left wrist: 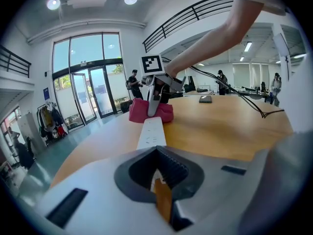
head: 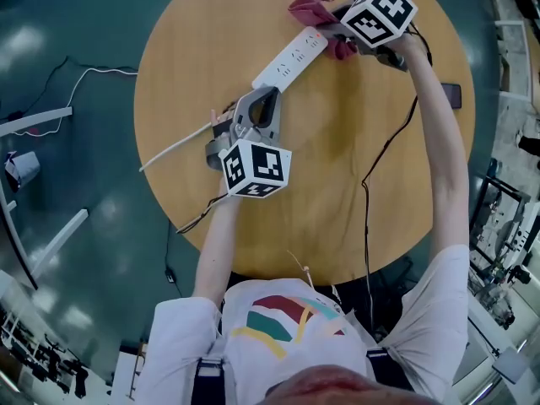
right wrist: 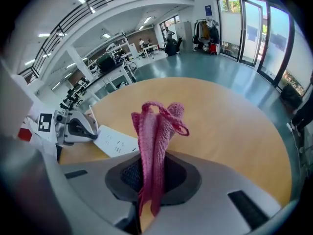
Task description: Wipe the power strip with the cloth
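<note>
A white power strip (head: 291, 57) lies slantwise on the round wooden table (head: 337, 192). My left gripper (head: 263, 98) is shut on the strip's near end; in the left gripper view the power strip (left wrist: 151, 131) runs away from the closed left gripper (left wrist: 156, 150). At the strip's far end my right gripper (head: 339, 34) is shut on a pink cloth (head: 310, 8), which bunches on and beside that end. In the right gripper view the cloth (right wrist: 157, 124) stands up out of the right gripper (right wrist: 152, 155), with the strip (right wrist: 115, 142) and left gripper (right wrist: 73, 126) behind it.
A dark phone (head: 451, 95) lies near the table's right edge. A black cable (head: 380, 159) trails across the table from my right gripper. The strip's white cord (head: 173, 148) runs off the left edge to the floor. People stand far off in the hall.
</note>
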